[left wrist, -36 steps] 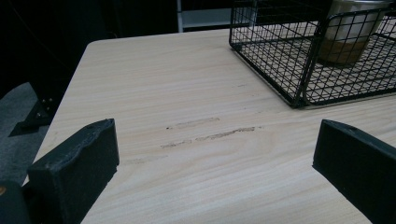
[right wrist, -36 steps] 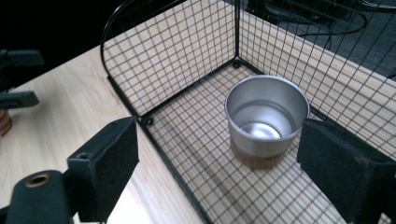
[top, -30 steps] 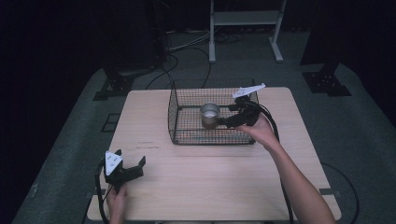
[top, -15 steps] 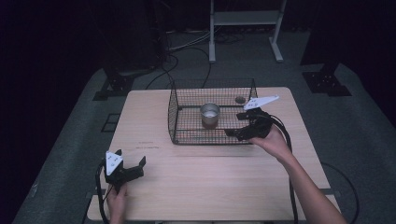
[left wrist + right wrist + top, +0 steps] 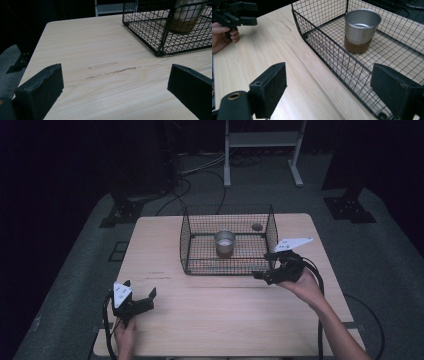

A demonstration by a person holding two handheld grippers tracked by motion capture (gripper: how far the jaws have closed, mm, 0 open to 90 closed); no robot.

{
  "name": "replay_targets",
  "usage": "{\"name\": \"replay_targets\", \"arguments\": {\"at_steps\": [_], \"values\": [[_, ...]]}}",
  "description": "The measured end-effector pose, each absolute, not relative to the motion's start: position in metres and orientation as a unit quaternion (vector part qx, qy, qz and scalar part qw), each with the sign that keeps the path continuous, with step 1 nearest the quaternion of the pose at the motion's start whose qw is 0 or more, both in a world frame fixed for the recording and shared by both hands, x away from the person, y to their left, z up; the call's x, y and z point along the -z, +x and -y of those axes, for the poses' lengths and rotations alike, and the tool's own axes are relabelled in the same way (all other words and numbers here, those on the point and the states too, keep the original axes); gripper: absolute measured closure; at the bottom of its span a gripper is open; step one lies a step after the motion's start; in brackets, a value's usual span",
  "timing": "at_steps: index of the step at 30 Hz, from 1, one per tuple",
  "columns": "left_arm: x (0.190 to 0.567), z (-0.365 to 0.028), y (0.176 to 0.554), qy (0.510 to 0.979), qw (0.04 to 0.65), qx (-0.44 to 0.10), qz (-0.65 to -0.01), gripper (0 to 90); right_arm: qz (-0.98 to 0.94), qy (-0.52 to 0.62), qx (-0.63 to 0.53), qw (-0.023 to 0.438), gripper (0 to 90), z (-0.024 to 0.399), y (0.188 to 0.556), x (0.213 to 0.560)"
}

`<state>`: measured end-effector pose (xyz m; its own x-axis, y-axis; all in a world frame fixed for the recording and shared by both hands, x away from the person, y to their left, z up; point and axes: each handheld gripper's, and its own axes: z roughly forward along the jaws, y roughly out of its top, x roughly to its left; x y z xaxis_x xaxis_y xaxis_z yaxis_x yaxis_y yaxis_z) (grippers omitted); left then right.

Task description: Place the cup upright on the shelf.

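At the centre of the high view, a metal cup (image 5: 225,243) stands upright inside the wire basket (image 5: 190,251), toward the back of its floor. The right gripper (image 5: 263,275) sits just outside the basket's near right corner, jaws apart with nothing between them. The left gripper (image 5: 145,296) rests at the lower left of the frame, well apart from the basket, jaws also wide and empty.

The risk I'd judge from here is a jaw catching the basket's rim: the mesh looks thin and light, and a snag could drag the whole basket across the smooth, pale wood-grain table (image 5: 230,320) and tip the cup. The cup is a brushed-metal cylinder, slightly flared, with a brown band round its base (image 5: 357,46); its slick wall could slip between the flat black pads (image 5: 271,86).
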<state>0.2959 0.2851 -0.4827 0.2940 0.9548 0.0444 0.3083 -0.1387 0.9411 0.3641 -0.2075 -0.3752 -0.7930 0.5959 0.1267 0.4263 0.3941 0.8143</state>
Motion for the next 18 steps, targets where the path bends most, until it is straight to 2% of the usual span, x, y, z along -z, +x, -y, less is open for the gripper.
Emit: {"name": "replay_targets", "arguments": {"at_steps": [9, 18], "values": [[0.483, -0.285, 0.296, 0.666, 0.452, -0.358, -0.474, 0.0, -0.827, 0.313, -0.455, 0.102, 13.2, 0.225, 0.338, 0.393], [0.483, -0.285, 0.296, 0.666, 0.451, -0.357, -0.474, 0.0, -0.810, 0.331, -0.466, 0.128, 13.1, 0.243, 0.291, 0.425]]}}
